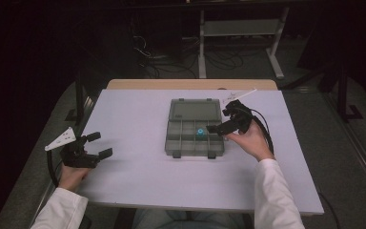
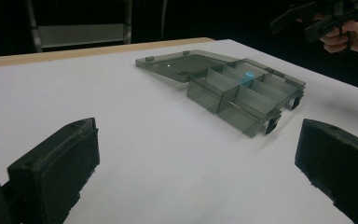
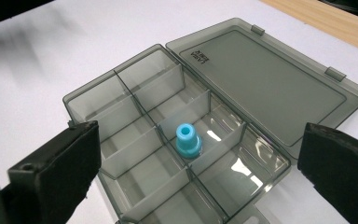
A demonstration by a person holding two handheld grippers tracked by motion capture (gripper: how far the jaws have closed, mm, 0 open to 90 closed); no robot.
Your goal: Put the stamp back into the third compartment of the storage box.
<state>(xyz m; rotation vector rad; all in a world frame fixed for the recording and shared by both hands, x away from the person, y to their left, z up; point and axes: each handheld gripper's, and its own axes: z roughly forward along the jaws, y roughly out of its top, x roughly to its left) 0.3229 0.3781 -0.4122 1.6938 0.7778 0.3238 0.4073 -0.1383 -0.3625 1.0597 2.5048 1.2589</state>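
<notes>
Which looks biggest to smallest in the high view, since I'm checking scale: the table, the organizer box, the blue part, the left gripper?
1. table
2. organizer box, lid open
3. left gripper, nearer the camera, so less sure
4. blue part

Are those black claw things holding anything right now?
No. The right gripper hovers open over the organiser box, jaws clear of the blue piece. The left gripper is open too, with nothing between its jaws.
</notes>
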